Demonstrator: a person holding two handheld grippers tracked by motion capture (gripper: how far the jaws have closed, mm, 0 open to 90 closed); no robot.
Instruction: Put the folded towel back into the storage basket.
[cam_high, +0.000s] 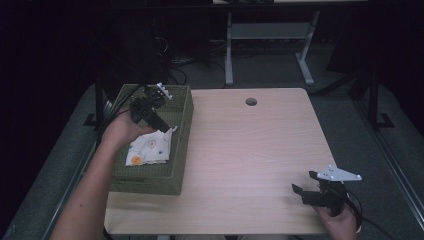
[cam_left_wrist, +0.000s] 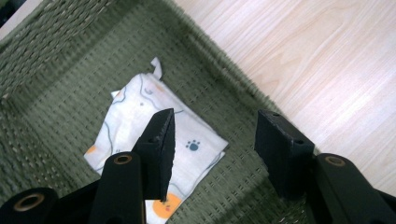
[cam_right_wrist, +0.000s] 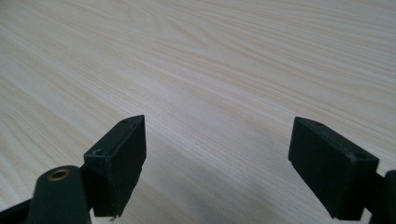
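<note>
Left tongs (cam_left_wrist: 212, 140), jaws apart and empty, hover over the folded printed cloth (cam_high: 149, 148) lying flat in the green woven basket (cam_high: 181, 112) at the table's (cam_high: 260, 150) left edge; right tongs (cam_high: 309, 192), open, rest near the front-right corner.

At the left of the frame, the basket (cam_high: 150, 177) is coarse olive-green weave, rough and matt. The folded cloth (cam_left_wrist: 140, 116) inside it is soft white fabric with printed orange and blue motifs. The counter (cam_high: 250, 150) is pale wood-grain, smooth with a faint sheen. The left gripper (cam_left_wrist: 215, 140) fingers (cam_left_wrist: 161, 140) look like matt black plastic, as do the right gripper (cam_right_wrist: 217, 168) fingers (cam_right_wrist: 116, 158).
</note>
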